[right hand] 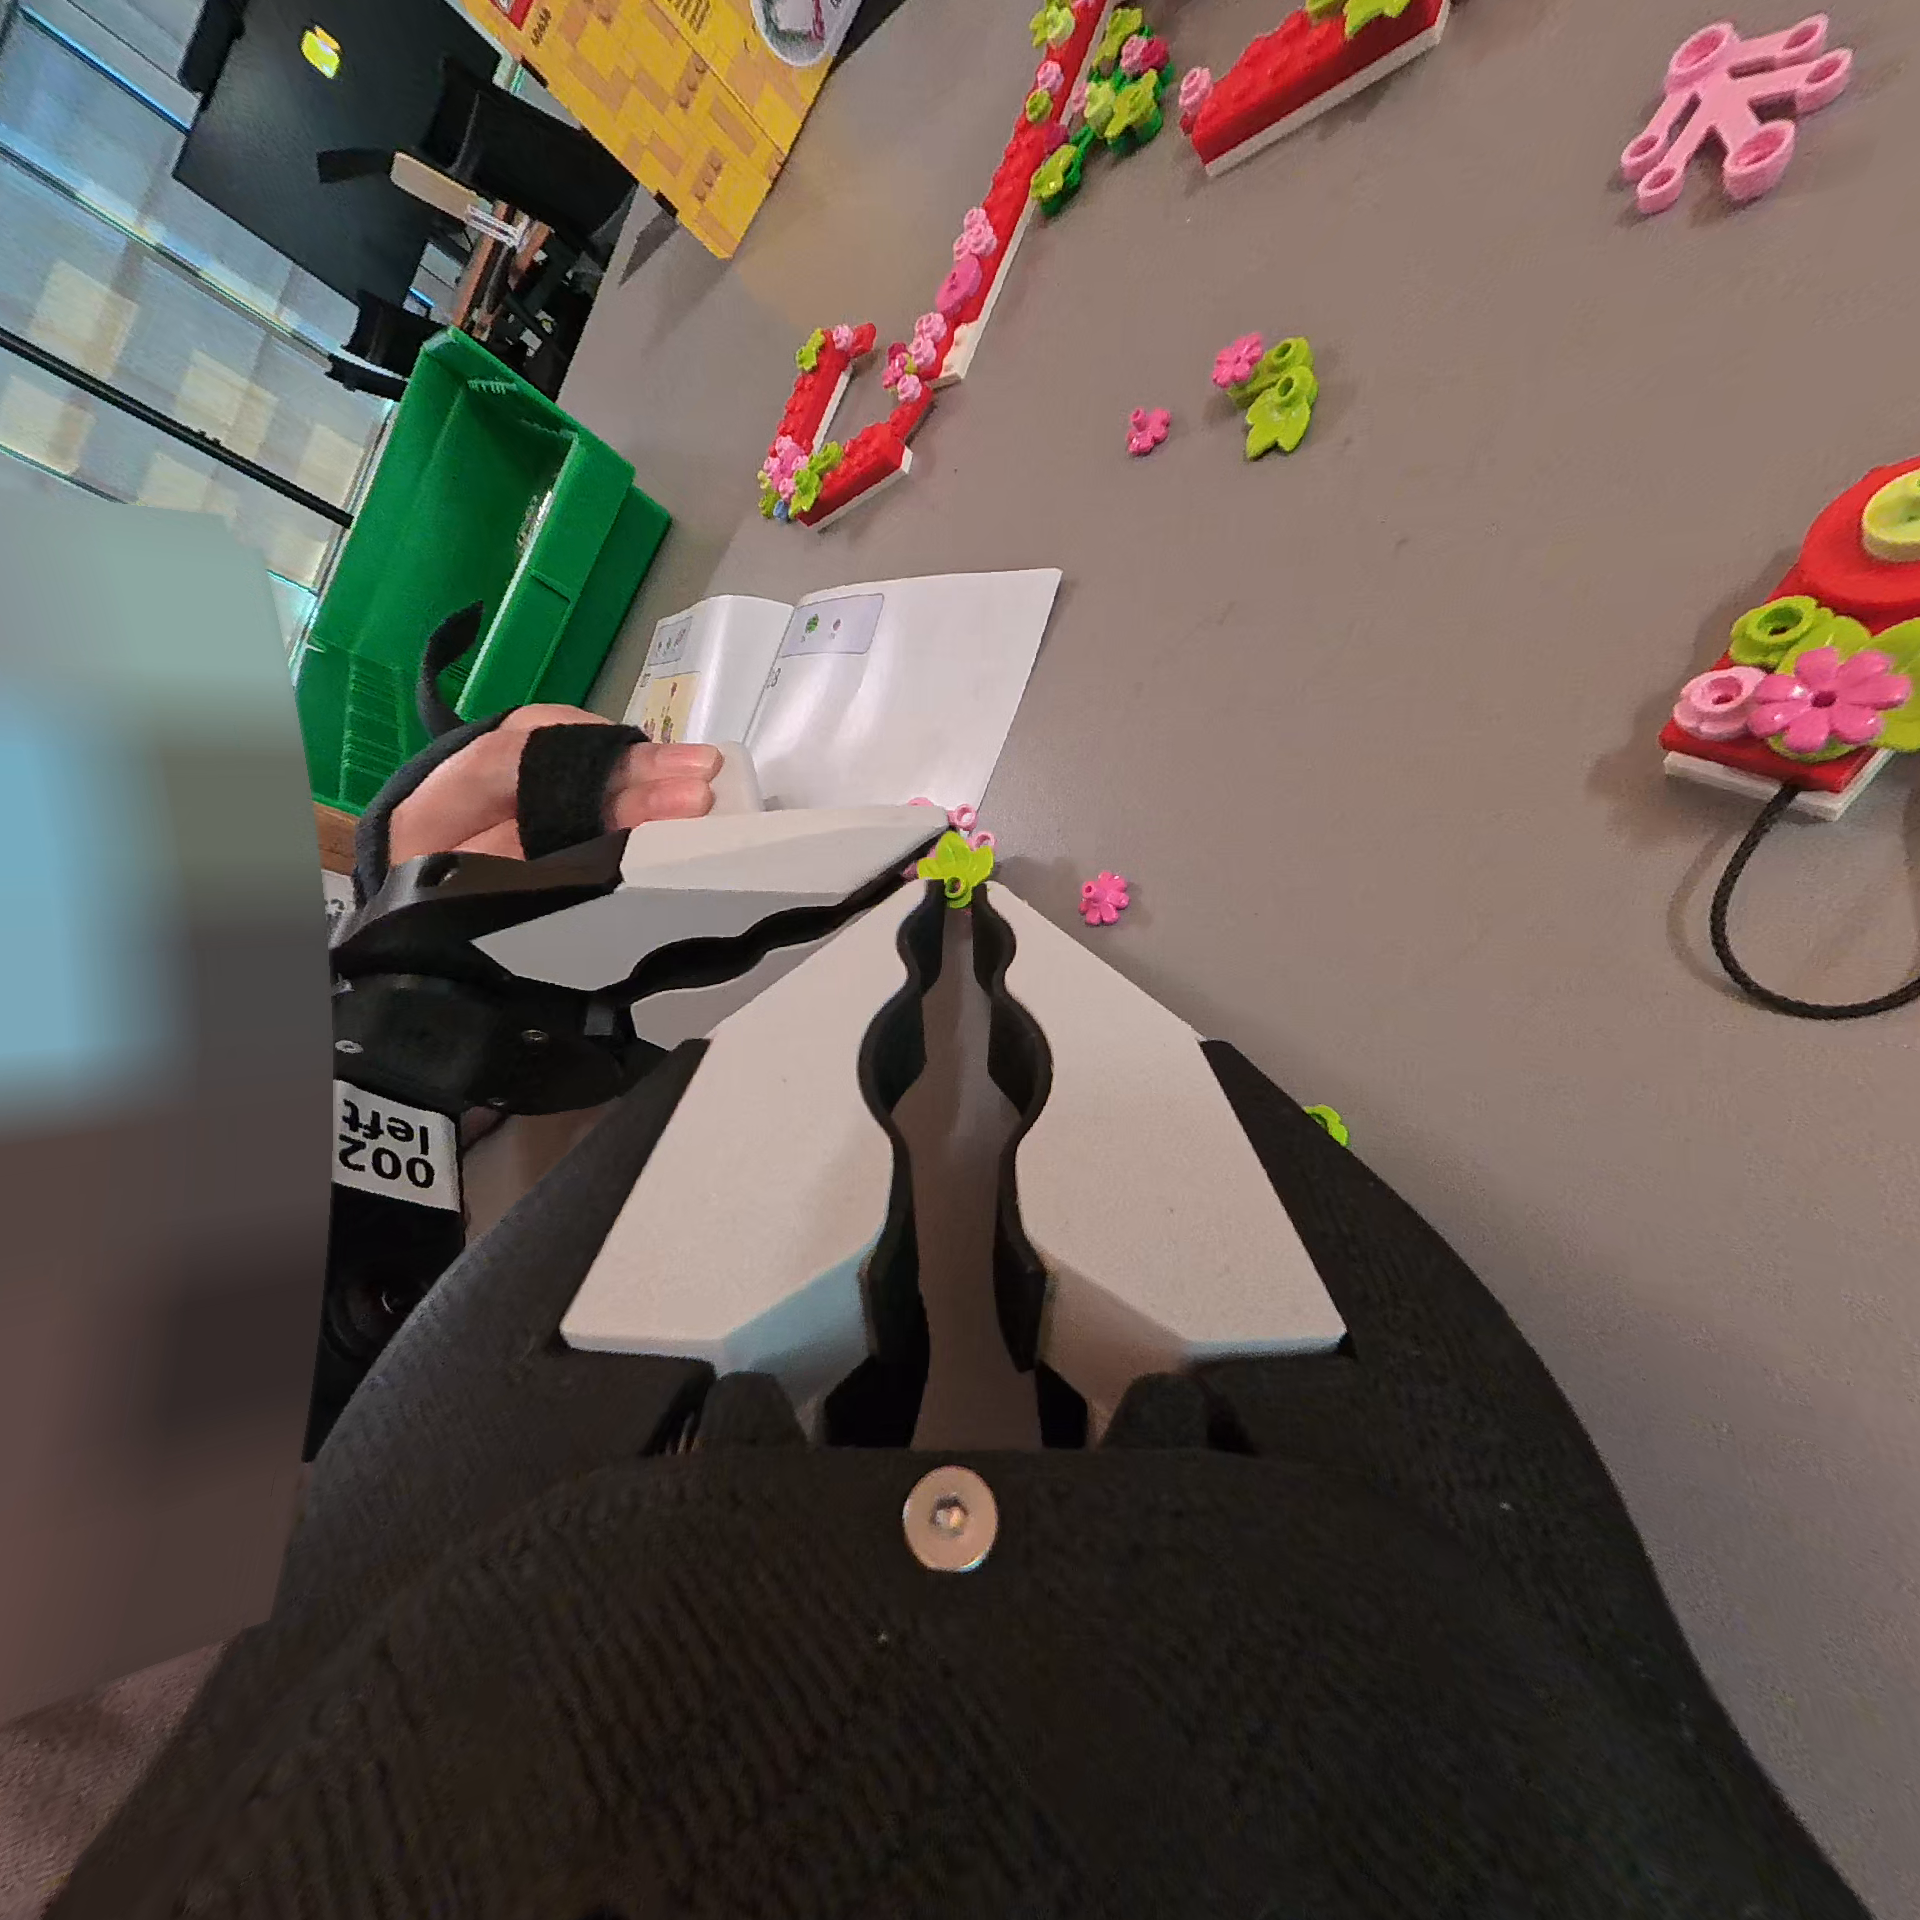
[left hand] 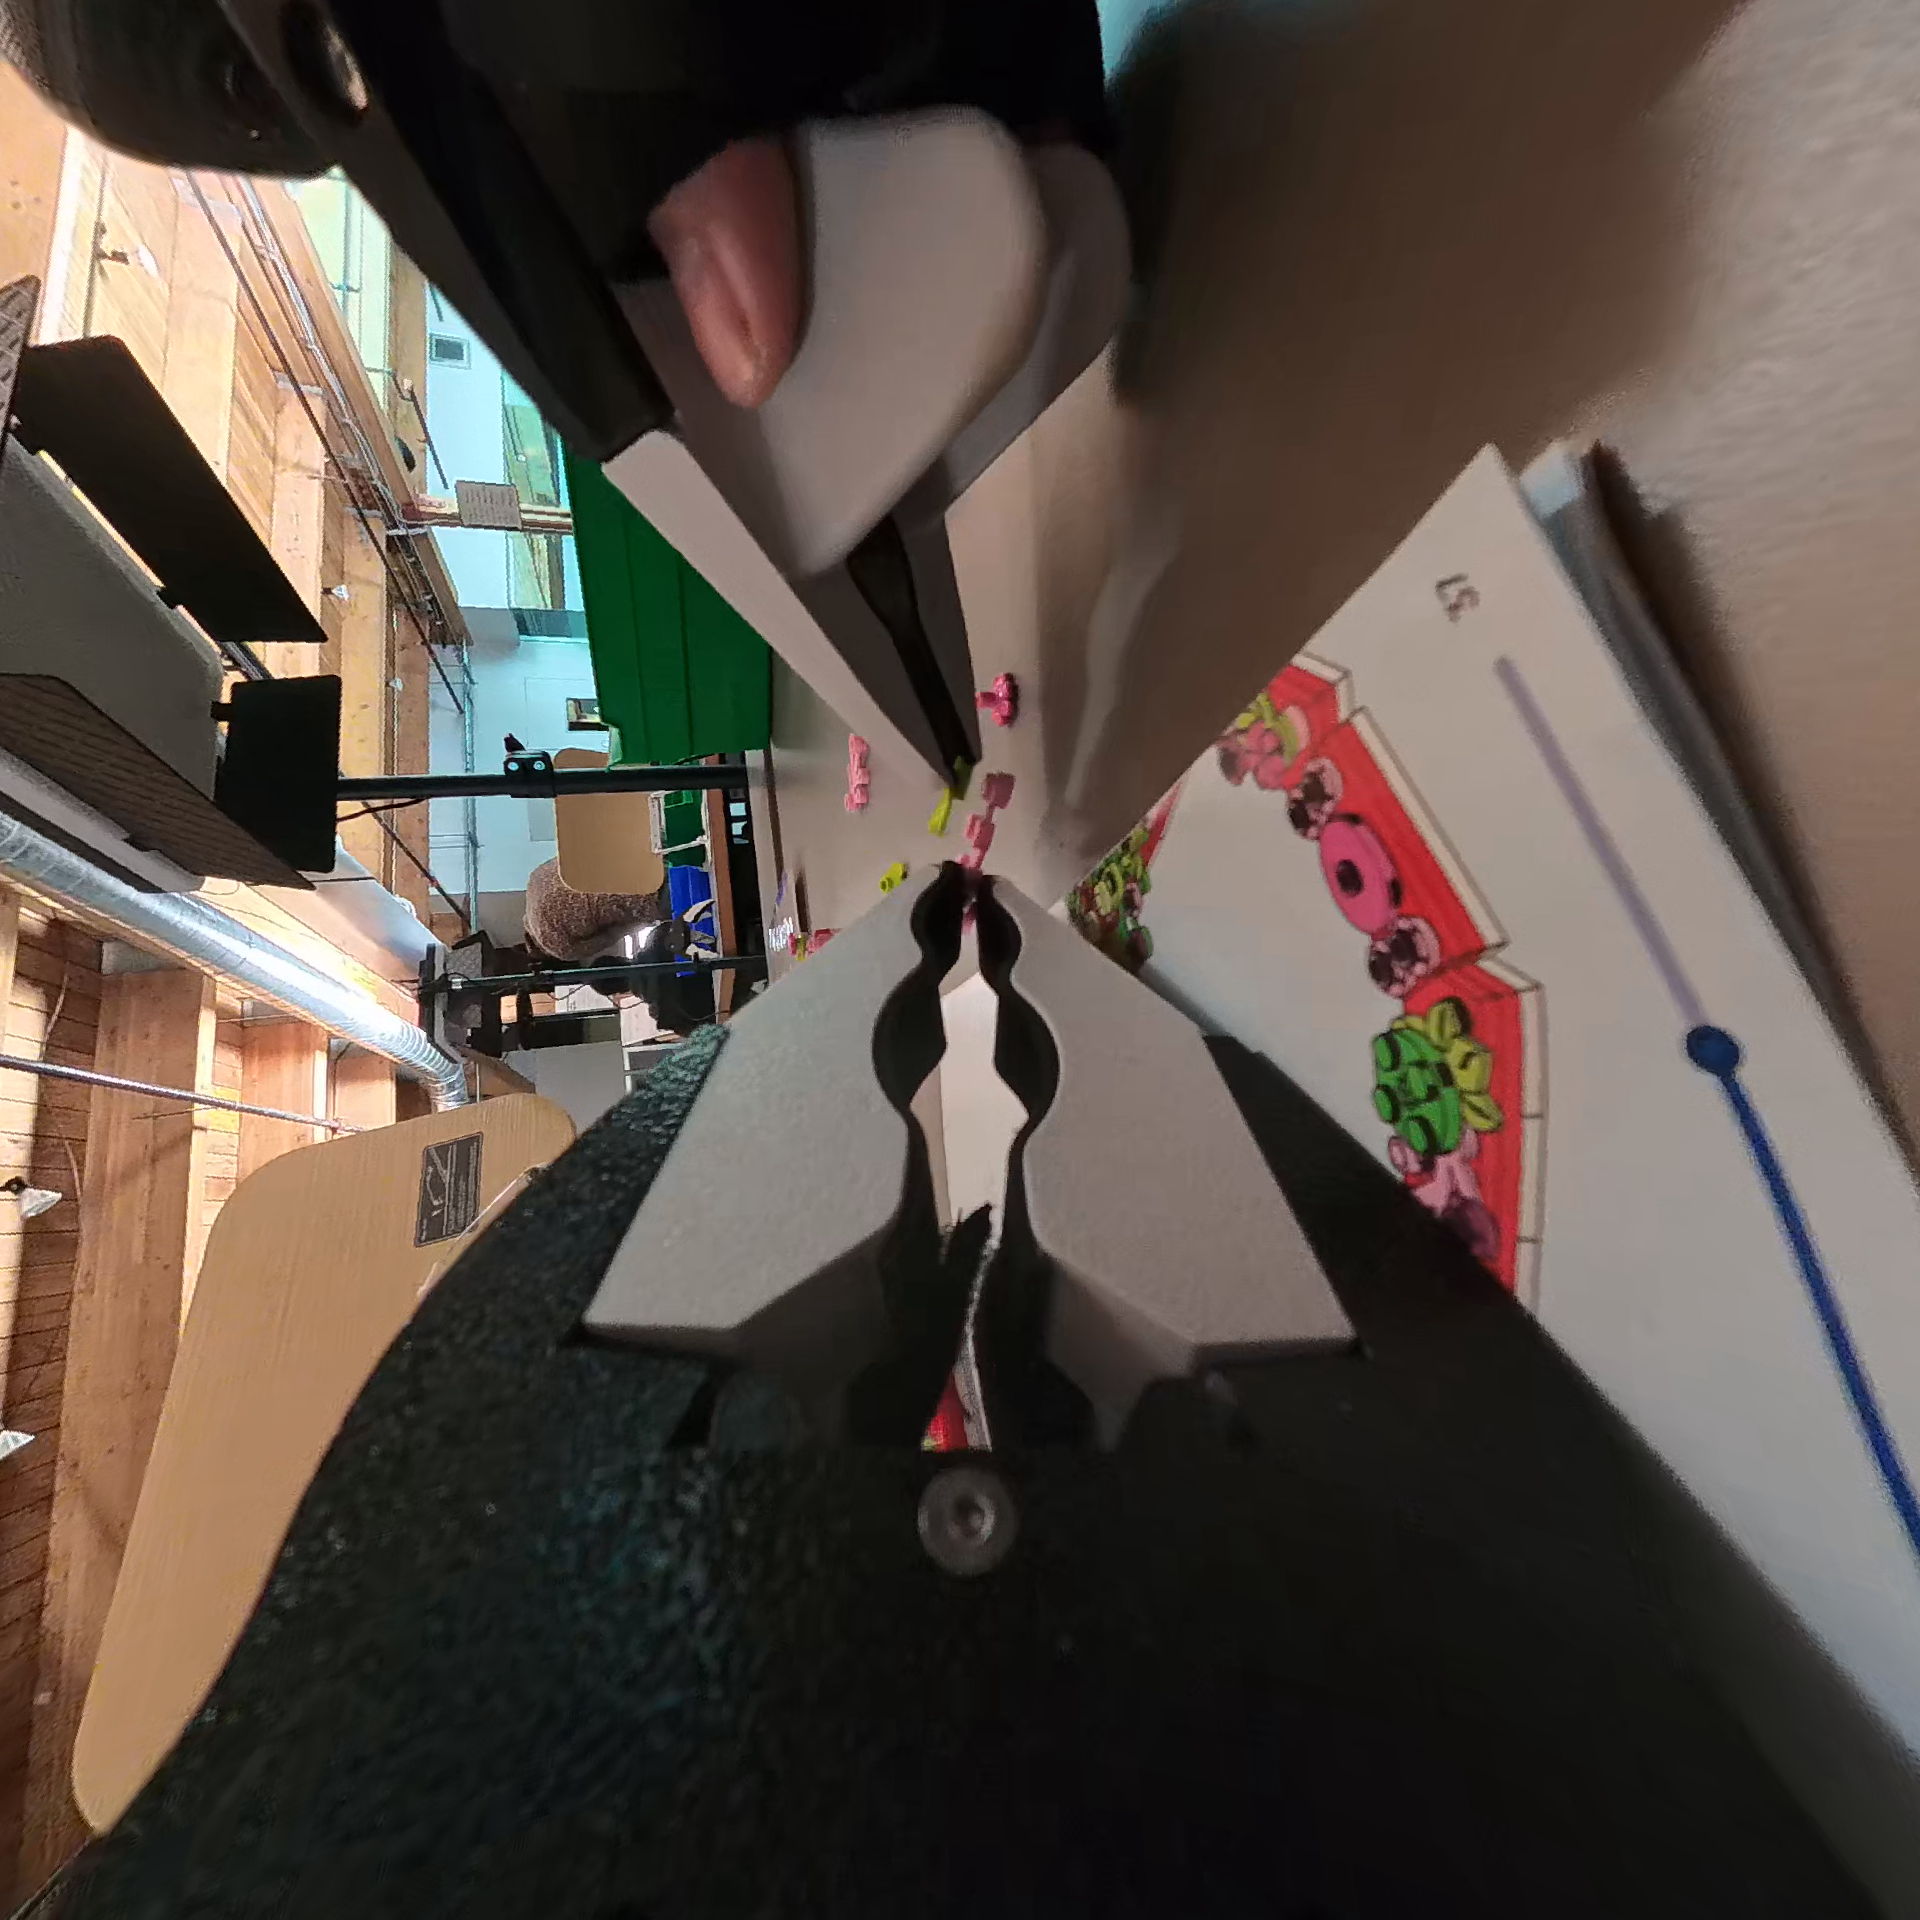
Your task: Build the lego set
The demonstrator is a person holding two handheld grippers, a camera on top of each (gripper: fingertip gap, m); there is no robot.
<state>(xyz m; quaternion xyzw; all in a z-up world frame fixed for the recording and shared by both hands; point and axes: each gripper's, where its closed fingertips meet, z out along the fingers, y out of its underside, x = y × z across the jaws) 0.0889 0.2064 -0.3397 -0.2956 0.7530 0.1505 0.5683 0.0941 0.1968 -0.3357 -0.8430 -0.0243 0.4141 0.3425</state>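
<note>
A: We have the right gripper (right hand: pixel 953 902) pinched narrow on a lime leaf (right hand: pixel 954 864), held just above the table (right hand: pixel 1455 883).

B: And our left gripper (left hand: pixel 968 896) meets it tip to tip, closed on a small pink piece (left hand: pixel 972 906). Probably we mean to press leaf and pink piece together in the air, each held steady by one tool.

A: The booklet (right hand: pixel 914 686) lies open just behind, likely so we can check the step.

B: Containers? Only the green bin (right hand: pixel 488 540) at the table's far edge; we cannot tell what is in it.

A: The red sections (right hand: pixel 852 436) with flowers sit well apart, waiting.
</note>
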